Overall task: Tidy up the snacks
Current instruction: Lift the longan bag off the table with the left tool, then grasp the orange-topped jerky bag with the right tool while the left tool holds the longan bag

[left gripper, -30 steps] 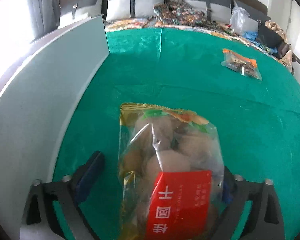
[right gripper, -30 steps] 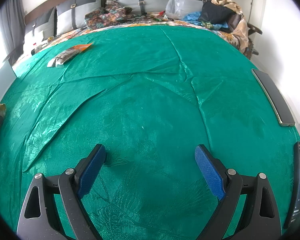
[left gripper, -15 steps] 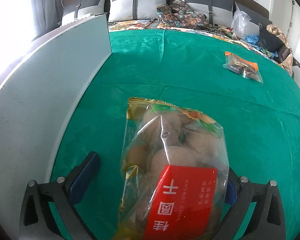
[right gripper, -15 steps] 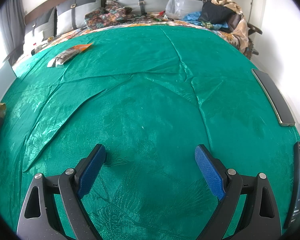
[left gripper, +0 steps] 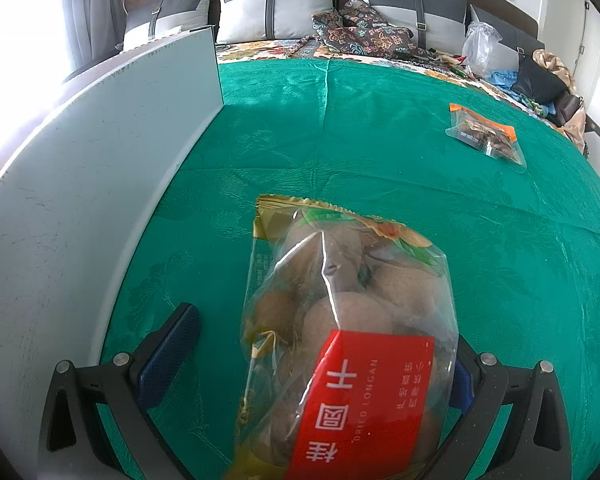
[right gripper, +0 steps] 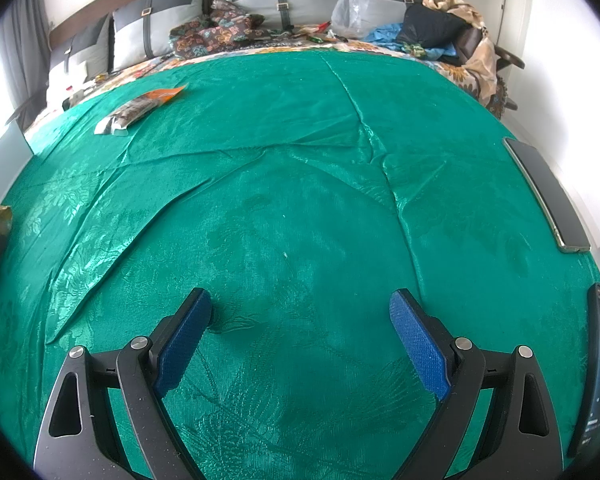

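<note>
A clear bag of dried longan [left gripper: 348, 332] with a red label lies on the green cloth between my left gripper's fingers. My left gripper [left gripper: 320, 360] is open; its left pad [left gripper: 168, 352] stands clear of the bag, and the right pad [left gripper: 458, 384] sits at the bag's edge, mostly hidden. A second snack bag with orange ends [left gripper: 486, 136] lies far right; it also shows in the right wrist view [right gripper: 138, 108]. My right gripper [right gripper: 302, 340] is open and empty above bare cloth.
A grey-white box wall [left gripper: 80, 200] stands along the left of the longan bag. Two phones [right gripper: 548, 192] [right gripper: 598, 368] lie at the cloth's right edge. Pillows and clutter [left gripper: 360, 28] lie at the far end. The cloth [right gripper: 300, 160] has creases.
The left wrist view has pulled back and tilted up a little, so the longan bag sits slightly lower and further right in it. The right gripper has not moved.
</note>
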Action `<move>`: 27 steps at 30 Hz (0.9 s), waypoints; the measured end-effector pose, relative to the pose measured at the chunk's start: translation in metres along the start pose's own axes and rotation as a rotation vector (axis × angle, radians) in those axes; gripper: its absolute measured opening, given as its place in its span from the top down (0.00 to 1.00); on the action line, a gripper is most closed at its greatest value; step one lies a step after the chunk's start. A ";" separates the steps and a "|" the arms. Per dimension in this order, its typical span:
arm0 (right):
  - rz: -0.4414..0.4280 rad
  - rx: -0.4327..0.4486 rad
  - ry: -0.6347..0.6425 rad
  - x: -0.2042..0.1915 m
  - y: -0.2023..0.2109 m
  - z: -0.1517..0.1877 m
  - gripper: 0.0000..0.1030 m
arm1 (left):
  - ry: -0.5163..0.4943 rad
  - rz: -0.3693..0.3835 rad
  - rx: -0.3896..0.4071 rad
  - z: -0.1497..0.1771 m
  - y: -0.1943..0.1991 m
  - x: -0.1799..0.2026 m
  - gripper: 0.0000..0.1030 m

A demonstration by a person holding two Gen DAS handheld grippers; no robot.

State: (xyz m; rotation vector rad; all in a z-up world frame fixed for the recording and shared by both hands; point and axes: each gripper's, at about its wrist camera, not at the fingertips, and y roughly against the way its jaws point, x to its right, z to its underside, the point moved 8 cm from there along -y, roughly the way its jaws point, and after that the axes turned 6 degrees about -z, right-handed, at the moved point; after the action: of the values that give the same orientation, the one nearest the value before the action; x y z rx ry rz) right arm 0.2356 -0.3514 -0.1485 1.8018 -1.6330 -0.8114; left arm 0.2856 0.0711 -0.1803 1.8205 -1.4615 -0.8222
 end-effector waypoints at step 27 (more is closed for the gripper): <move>-0.146 -0.226 -0.315 -0.203 -0.174 -0.203 0.10 | -0.002 0.000 0.001 0.000 -0.001 0.000 0.00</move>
State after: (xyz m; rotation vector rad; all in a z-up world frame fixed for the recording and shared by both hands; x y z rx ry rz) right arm 0.4877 -0.1308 -0.1348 1.7105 -1.5325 -1.3476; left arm 0.2860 0.0709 -0.1808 1.8206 -1.4639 -0.8238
